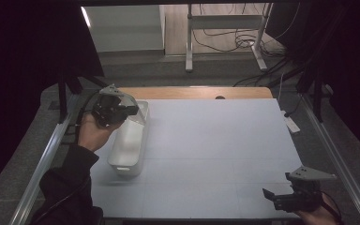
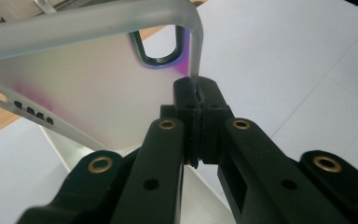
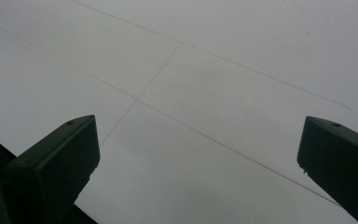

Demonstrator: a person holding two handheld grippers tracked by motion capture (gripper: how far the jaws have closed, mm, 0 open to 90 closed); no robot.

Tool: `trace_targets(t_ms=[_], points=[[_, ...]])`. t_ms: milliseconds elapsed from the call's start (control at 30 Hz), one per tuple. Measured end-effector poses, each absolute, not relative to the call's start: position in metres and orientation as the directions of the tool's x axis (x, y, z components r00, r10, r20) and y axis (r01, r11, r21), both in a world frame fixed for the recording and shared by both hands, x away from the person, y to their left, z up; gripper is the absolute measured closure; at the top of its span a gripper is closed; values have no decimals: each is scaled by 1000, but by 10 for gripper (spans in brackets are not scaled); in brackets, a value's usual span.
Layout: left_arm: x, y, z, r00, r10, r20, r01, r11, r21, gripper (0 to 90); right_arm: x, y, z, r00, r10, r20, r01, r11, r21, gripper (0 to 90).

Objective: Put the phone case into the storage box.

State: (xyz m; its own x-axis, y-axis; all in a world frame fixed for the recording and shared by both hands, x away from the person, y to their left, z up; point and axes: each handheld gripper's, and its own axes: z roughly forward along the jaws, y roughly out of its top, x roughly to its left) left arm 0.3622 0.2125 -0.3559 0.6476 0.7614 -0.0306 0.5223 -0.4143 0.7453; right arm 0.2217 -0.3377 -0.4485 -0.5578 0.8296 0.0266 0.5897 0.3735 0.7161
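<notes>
A white translucent plastic bin (image 1: 130,140) lies lengthwise on the left part of the white table (image 1: 215,150). My left gripper (image 1: 135,111) is at the bin's far end, shut on its thin rim. In the left gripper view the black jaws (image 2: 196,91) pinch the rim's edge, with the bin wall (image 2: 98,102) and a handle slot (image 2: 161,49) just behind. My right gripper (image 1: 268,194) is at the table's near right corner, far from the bin. Its jaws (image 3: 198,149) stand wide open over bare table with nothing between them.
A wooden strip (image 1: 192,92) borders the table's far edge. Metal rails (image 1: 51,145) run along both sides. A white power strip (image 1: 290,124) lies off the right edge. A metal stand (image 1: 225,21) and floor cables (image 1: 243,42) are beyond the table.
</notes>
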Motion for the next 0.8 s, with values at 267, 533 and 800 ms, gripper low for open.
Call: trace_targets(t_ms=[267, 533, 800], points=[[373, 216, -360, 614, 789, -21, 550, -409, 728, 886, 220, -339, -448, -551, 834, 30, 593, 366, 717, 0], [386, 216, -368, 579, 815, -25, 575, -387, 721, 887, 220, -340, -448, -549, 835, 34, 593, 361, 720, 0], [396, 212, -374, 547, 837, -21, 589, -367, 720, 886, 220, -340, -448, -551, 834, 34, 593, 363, 719, 0]])
